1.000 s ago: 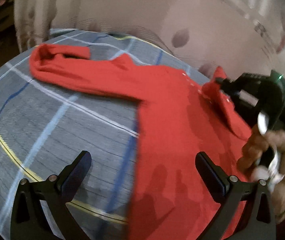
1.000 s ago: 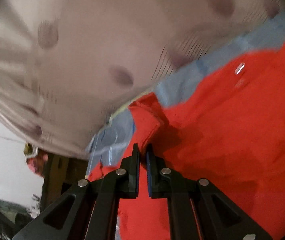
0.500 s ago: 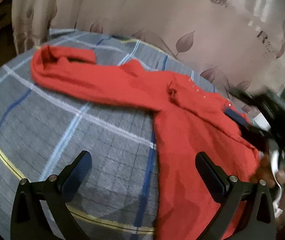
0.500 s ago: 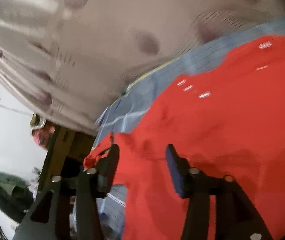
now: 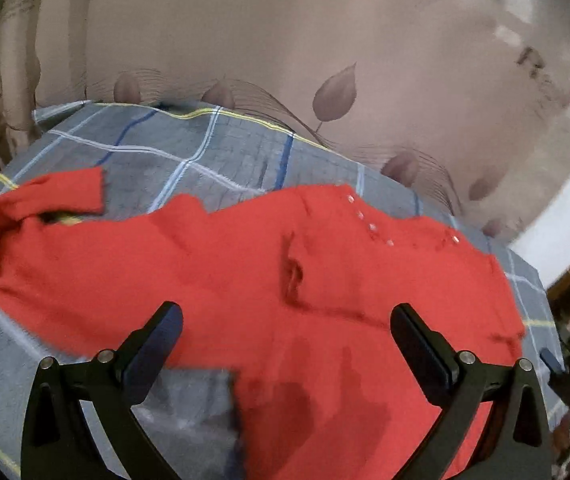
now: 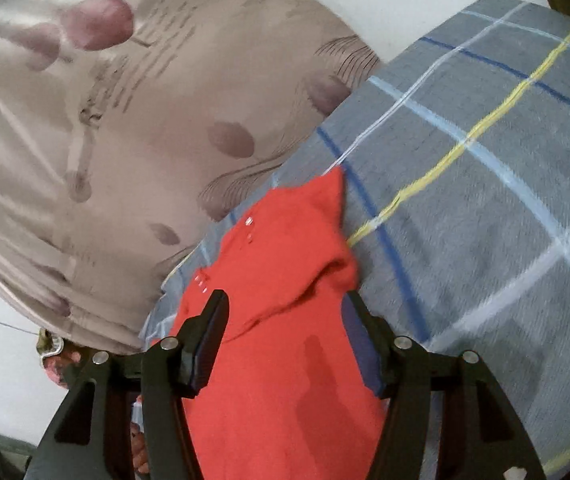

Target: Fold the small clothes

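Beside red garment (image 5: 245, 272), bare checked blanket (image 6: 485, 208)

Matt red knit garment (image 5: 213, 272) on soft woven checked bedcover (image 5: 189, 148); satiny curtain (image 5: 285, 40)

The garment (image 5: 245, 272) lies spread on the bedsheet (image 5: 213, 152), one sleeve (image 5: 45, 200) reaching out to the left, the curtain (image 5: 285, 40) hanging behind at the far edge.

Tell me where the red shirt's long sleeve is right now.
In the left wrist view the sleeve stretches to the far left over the plaid sheet, its cuff doubled back, beyond the open left gripper.
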`<state>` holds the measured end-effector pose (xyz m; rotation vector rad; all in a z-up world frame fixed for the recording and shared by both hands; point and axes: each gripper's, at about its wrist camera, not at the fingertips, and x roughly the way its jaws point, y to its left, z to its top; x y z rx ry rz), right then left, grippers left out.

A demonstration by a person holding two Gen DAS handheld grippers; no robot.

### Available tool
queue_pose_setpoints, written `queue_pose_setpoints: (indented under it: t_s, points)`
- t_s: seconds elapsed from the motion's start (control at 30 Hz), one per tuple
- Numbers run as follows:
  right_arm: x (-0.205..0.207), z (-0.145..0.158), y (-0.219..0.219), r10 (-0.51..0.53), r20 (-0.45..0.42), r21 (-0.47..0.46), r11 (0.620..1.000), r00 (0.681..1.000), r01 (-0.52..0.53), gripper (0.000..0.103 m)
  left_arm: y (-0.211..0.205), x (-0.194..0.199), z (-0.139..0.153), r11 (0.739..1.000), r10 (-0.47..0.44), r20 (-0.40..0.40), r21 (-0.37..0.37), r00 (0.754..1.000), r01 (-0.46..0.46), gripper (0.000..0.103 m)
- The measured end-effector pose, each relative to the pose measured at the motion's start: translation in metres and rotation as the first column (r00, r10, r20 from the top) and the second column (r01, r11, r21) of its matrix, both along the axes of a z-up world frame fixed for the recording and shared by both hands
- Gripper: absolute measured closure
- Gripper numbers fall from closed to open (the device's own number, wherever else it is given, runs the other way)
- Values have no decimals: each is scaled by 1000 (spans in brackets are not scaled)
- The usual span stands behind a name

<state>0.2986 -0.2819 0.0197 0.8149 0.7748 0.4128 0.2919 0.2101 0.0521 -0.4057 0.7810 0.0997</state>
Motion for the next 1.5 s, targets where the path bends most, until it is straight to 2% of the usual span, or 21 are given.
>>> queue_pose_setpoints:
  t_s: [0.23, 0.3, 0.4, 0.43, 0.5, 0.53, 0.57, 0.63, 0.7, 0.83, 0.87, 0.93, 0.97, 1.07, 1.17, 1.23, 1.33, 1.37, 1.43, 1.47, 1.5]
  points:
    - [91, 1, 4, 22, 13, -167, 986, 1000, -20, 46, -15, 40, -28, 972, 121, -99, 215, 988, -98, 0]
    - [119, -5, 11, 31, -15, -250, 968, 999, -33, 46, -11, 44, -36, 972, 134, -139, 211, 981, -103, 0]
    - [152, -24, 24, 74, -98, -270, 958, 992, -98, 47, -7, 45, -42, 967, 163, -167, 223, 973, -123, 0]
    - [156, -24, 30, 87, -84, -281, 954, 993, -108, 48, -7, 44, -41, 965, 164, -163, 230, 973, -125, 0]
    - [159, -20, 42, 139, -75, -313, 937, 987, -155, 63, -12, 45, -42, 960, 165, -164, 254, 973, -120, 0]
    - [161, -19, 48, 145, -82, -352, 921, 986, -165, 85, -14, 44, -40, 956, 166, -163, 267, 973, -118, 0]
    - [161, -20, 54, 134, -94, -417, 895, 986, -161, 94, -16, 44, -40, 951, 168, -160, 285, 973, -118, 0]
    - [159, -14, 55, 109, -69, -474, 871, 992, -128, 97, -20, 43, -38, 941, 172, -155, 317, 973, -116, 0]
    - [151, -3, 47, 38, 9, -547, 837, 999, -27, 98, -25, 44, -36, 934, 171, -153, 341, 973, -110, 0]
    - [154, -11, 10, -40, -20, -474, 880, 999, 26, 101, -24, 45, -36, 935, 170, -159, 337, 973, -109, 0]
    - [155, -16, -1, -29, -34, -404, 915, 999, 13, 100, -22, 45, -36, 940, 168, -160, 324, 973, -109, 0]
    - [155, -17, -9, 18, -42, -316, 948, 999, -30, 99, -19, 46, -38, 949, 164, -165, 294, 973, -110, 0]
    - [151, -17, -17, 5, -41, -277, 961, 999, -16, 93, -16, 45, -38, 954, 162, -168, 278, 972, -111, 0]
    - [133, -20, -34, -10, -37, -157, 988, 999, 4, 93, -15, 45, -39, 960, 161, -170, 257, 972, -115, 0]
    - [105, -20, -23, 54, -14, -7, 999, 998, -54, 93, -18, 45, -39, 958, 164, -169, 261, 972, -116, 0]
    - [87, -11, -4, 102, 20, -89, 991, 995, -100, 92, -19, 45, -39, 957, 165, -168, 267, 972, -116, 0]
    - [71, -11, 42, 218, -36, -320, 922, 975, -218, 93, -19, 45, -39, 956, 164, -168, 270, 972, -115, 0]
    - [67, -15, 55, 211, -83, -432, 873, 974, -226, 100, -19, 45, -39, 957, 164, -168, 265, 972, -115, 0]
    - [54, -8, 69, 166, -61, -623, 764, 984, -167, 103, -17, 45, -39, 959, 165, -168, 259, 972, -117, 0]
    - [51, -4, 71, 131, -59, -681, 720, 990, -135, 92, -17, 45, -39, 958, 167, -168, 259, 972, -120, 0]
    - [48, -1, 65, 102, -52, -676, 728, 993, -110, 89, -17, 45, -39, 958, 168, -168, 259, 971, -121, 0]
